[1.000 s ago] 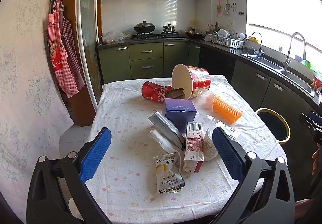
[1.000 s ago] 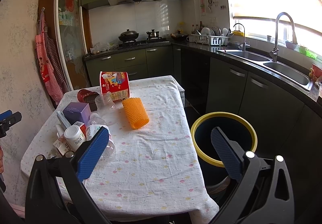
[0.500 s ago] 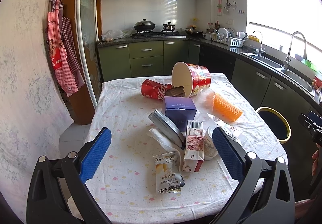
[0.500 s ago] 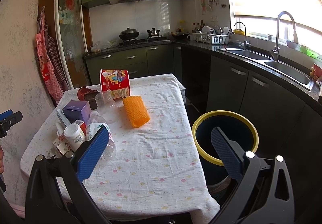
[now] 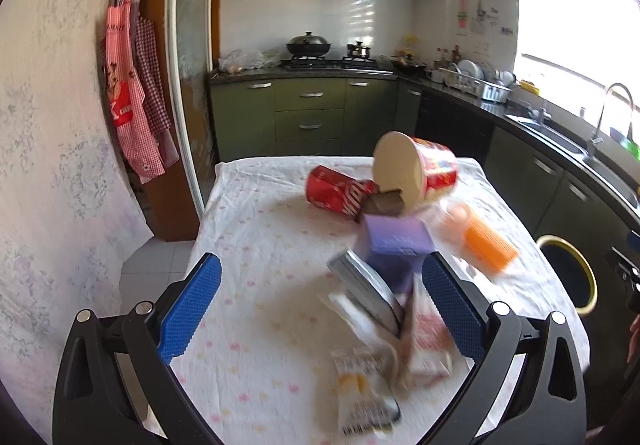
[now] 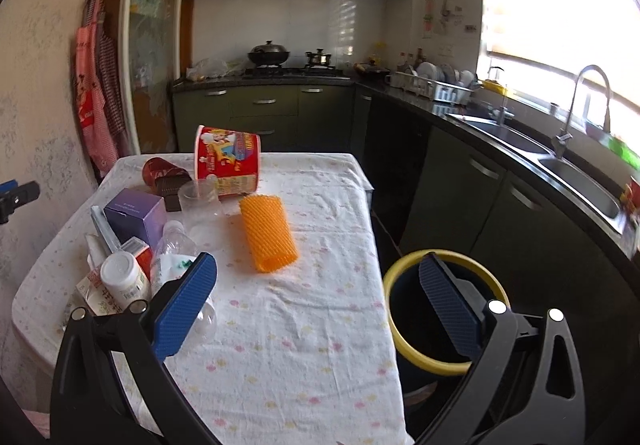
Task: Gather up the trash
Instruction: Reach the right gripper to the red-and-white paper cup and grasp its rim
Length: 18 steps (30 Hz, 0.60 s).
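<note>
Trash lies on a cloth-covered table (image 5: 260, 245): a tipped red noodle tub (image 5: 416, 169), a red can (image 5: 340, 191), a purple box (image 5: 396, 245), an orange mesh sleeve (image 5: 486, 247), a snack packet (image 5: 364, 393) and a red-white carton (image 5: 430, 341). My left gripper (image 5: 320, 309) is open and empty, above the near pile. My right gripper (image 6: 316, 301) is open and empty over the table's right side, with the tub (image 6: 228, 163), the sleeve (image 6: 268, 233), a white bottle (image 6: 122, 279) and a clear plastic bottle (image 6: 172, 257) ahead. A yellow-rimmed bin (image 6: 404, 265) stands on the floor right of the table.
Green cabinets and a stove (image 5: 320, 63) line the back wall. A counter with a sink (image 6: 576, 173) runs along the right. Aprons (image 5: 132, 101) hang on the left wall. The bin also shows in the left wrist view (image 5: 580, 265).
My left gripper has moved forward and lower towards the trash pile; that view is now blurred. My right gripper has edged slightly forward. Both stay open.
</note>
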### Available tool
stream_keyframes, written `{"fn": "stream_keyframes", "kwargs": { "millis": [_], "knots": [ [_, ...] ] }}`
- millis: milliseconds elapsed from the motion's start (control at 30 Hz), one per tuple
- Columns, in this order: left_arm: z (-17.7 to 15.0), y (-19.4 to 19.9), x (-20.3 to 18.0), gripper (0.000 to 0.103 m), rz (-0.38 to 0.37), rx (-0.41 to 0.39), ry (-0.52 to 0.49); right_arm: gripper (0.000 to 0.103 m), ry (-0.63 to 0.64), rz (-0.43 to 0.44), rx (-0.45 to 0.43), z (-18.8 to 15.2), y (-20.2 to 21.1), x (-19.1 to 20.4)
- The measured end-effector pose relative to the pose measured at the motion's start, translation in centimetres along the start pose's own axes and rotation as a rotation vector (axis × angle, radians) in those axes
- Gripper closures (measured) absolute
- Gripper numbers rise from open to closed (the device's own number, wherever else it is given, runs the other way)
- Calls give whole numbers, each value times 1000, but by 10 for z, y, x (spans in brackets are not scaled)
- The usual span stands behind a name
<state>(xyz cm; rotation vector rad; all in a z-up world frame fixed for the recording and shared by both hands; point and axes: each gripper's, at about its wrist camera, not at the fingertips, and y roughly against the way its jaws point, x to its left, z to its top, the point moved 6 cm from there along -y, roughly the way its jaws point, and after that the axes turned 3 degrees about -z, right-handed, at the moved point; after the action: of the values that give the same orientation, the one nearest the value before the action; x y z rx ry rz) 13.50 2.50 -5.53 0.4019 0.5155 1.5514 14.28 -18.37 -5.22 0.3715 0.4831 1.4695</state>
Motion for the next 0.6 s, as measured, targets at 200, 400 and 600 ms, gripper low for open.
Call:
{"fn": "stream_keyframes", "kwargs": {
  "millis": [200,400,600],
  "knots": [
    [35,-57,23,4,6,3,35,6,73,72,29,52,-37,35],
    [61,-125,41,4,33,-7,73,6,146,125,65,116,-89,89],
    [68,-184,54,4,37,15,110,8,312,64,157,145,-164,156]
  ]
}}
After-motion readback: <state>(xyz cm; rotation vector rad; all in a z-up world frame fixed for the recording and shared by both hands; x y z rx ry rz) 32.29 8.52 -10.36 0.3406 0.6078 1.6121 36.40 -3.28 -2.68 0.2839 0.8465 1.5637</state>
